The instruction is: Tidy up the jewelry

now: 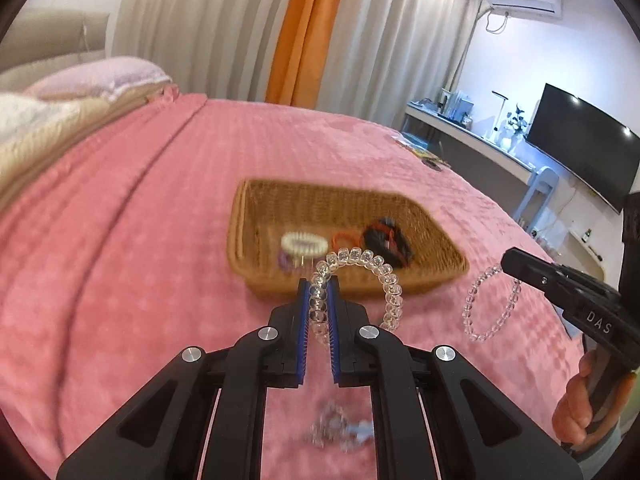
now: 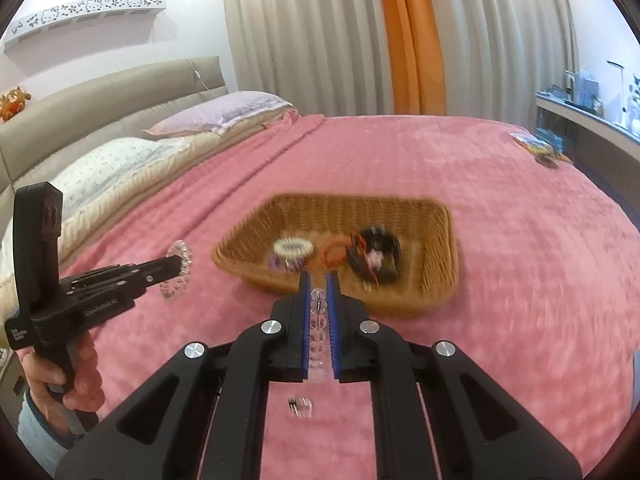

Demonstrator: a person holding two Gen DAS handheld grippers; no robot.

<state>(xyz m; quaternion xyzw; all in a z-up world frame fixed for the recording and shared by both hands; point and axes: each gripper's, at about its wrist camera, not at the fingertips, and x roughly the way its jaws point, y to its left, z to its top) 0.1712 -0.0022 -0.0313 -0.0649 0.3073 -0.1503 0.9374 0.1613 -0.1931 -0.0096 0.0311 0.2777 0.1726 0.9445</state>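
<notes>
My left gripper (image 1: 319, 286) is shut on a clear spiral coil band (image 1: 372, 266) and holds it above the bed just before a wicker basket (image 1: 434, 276). My right gripper (image 2: 319, 284) is shut on a clear bead bracelet (image 2: 318, 326); that bracelet also shows in the left wrist view (image 1: 490, 304), hanging from the right gripper (image 1: 510, 262). The basket (image 2: 442, 280) holds a white bracelet (image 2: 293, 247), a purple band (image 2: 285, 265), an orange band (image 2: 334, 252) and dark hair ties (image 2: 374, 258). The left gripper (image 2: 174, 266) with its coil band (image 2: 179, 270) shows left of the basket.
The pink bedspread (image 1: 140, 240) covers the bed. Small clear jewelry pieces (image 1: 340, 428) lie on it below the left gripper, and one small piece (image 2: 300, 405) below the right. Pillows (image 2: 120, 160) lie at the headboard. A packet (image 2: 540, 146) lies at the far right edge.
</notes>
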